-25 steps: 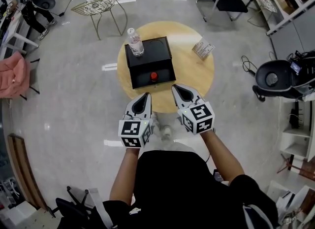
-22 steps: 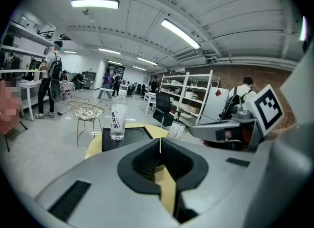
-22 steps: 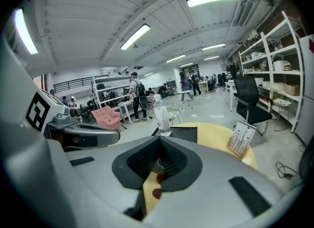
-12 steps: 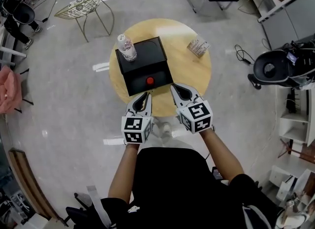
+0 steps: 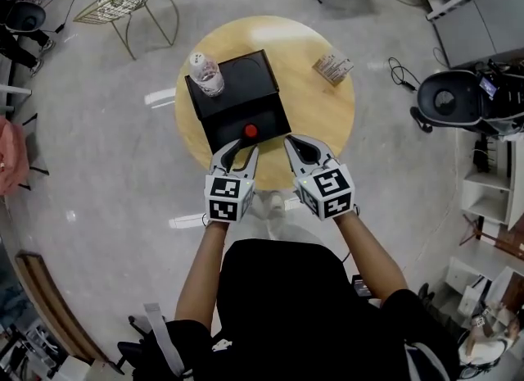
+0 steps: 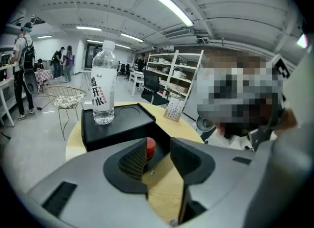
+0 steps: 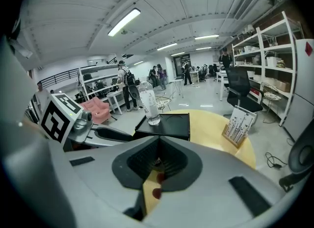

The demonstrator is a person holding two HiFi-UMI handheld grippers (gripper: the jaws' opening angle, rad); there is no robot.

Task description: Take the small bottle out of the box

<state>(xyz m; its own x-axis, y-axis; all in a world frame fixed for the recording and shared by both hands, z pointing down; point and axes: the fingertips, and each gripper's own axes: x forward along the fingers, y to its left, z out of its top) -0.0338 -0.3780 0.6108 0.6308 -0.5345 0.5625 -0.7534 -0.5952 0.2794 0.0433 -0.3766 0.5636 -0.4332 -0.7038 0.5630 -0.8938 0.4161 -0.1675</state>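
The left tongs (image 5: 237,148) are hovering at the worktop's (image 5: 315,109) near edge, just before the black box (image 5: 246,76). They are opening, released, with nothing between them. The right tongs (image 5: 296,143) are hanging beside them, clenched and empty. The small bottle is sitting in the box's near, lower part, showing only its red cap (image 5: 250,131), just ahead of the left tongs and untouched. A water bottle (image 5: 206,74) is standing upright on the box's far left corner. A card holder (image 5: 332,68) is lying well apart, at the right.
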